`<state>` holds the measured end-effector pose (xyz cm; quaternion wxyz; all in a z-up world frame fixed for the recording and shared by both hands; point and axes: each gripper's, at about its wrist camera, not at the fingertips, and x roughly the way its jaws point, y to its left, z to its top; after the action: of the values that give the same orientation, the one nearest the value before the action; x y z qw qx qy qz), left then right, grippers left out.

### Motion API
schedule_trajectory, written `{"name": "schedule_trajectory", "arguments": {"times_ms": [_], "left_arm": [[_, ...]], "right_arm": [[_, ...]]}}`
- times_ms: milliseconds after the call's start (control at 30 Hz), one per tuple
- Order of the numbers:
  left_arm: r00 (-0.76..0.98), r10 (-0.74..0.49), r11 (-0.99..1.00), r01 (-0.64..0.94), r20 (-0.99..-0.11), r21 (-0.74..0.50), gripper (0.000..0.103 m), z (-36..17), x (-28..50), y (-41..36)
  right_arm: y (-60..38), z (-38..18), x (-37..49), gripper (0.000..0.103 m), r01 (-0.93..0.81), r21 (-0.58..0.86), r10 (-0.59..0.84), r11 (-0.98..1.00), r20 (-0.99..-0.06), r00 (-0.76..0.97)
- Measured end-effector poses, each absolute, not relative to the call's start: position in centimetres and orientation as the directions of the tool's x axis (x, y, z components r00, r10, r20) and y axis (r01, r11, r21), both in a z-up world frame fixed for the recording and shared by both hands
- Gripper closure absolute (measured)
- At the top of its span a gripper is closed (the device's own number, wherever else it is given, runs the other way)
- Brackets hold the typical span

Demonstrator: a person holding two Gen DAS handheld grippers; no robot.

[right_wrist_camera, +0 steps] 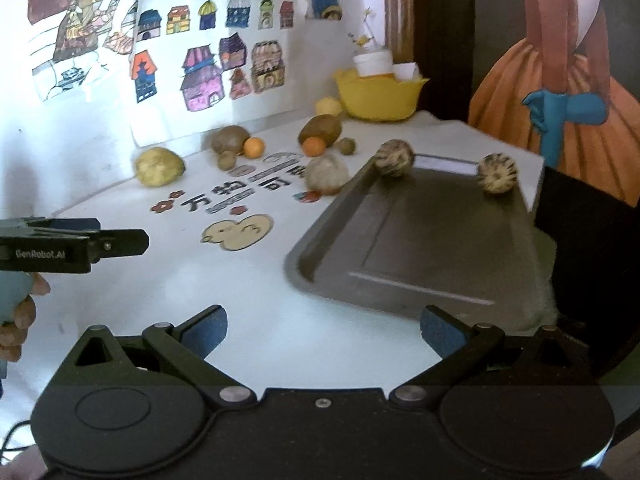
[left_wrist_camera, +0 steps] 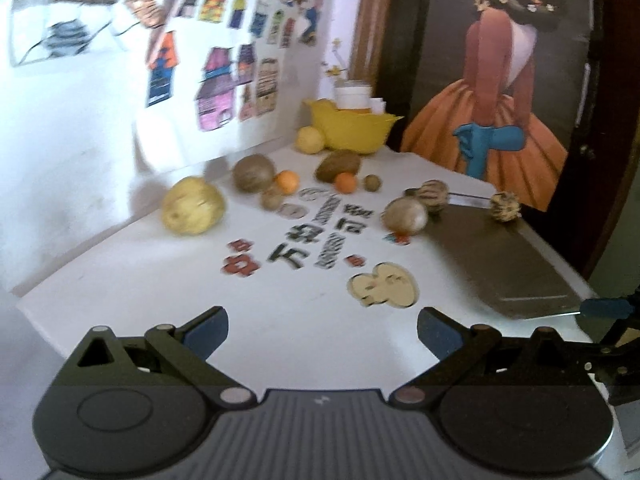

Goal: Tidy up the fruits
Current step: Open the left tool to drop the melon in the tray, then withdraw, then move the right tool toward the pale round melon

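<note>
Several fruits lie on a white table: a big yellow fruit, brown round fruits, two small oranges, an oval brown fruit and a pale round fruit. Two speckled fruits sit at the far end of a dark grey tray. My left gripper is open over the near table, holding nothing. My right gripper is open in front of the tray's near edge, also without anything in it.
A yellow bowl holding white containers stands at the back corner, with a yellow fruit beside it. Drawings cover the wall on the left; a dark painted panel stands at the back right. The left gripper and a hand appear in the right wrist view.
</note>
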<state>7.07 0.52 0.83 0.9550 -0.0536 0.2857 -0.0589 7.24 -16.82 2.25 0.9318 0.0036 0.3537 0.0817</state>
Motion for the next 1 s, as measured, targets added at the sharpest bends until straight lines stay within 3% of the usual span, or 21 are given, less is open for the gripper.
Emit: {"name": "schedule_trajectory", "arguments": {"times_ms": [467,1000], "left_arm": [[0.823,-0.071,0.988,-0.02,-0.564,-0.154,0.0,0.1,7.0,4.8],[0.827,-0.045,0.991,-0.034,-0.561,-0.129,0.0,0.7,10.4,6.0]], "right_arm": [[-12.9,1.5,10.0,0.001,-0.264,0.101,0.259,0.959,-0.688,0.677],[-11.2,2.7,14.6,0.001,-0.397,0.001,0.289,0.918,-0.686,0.667]]}}
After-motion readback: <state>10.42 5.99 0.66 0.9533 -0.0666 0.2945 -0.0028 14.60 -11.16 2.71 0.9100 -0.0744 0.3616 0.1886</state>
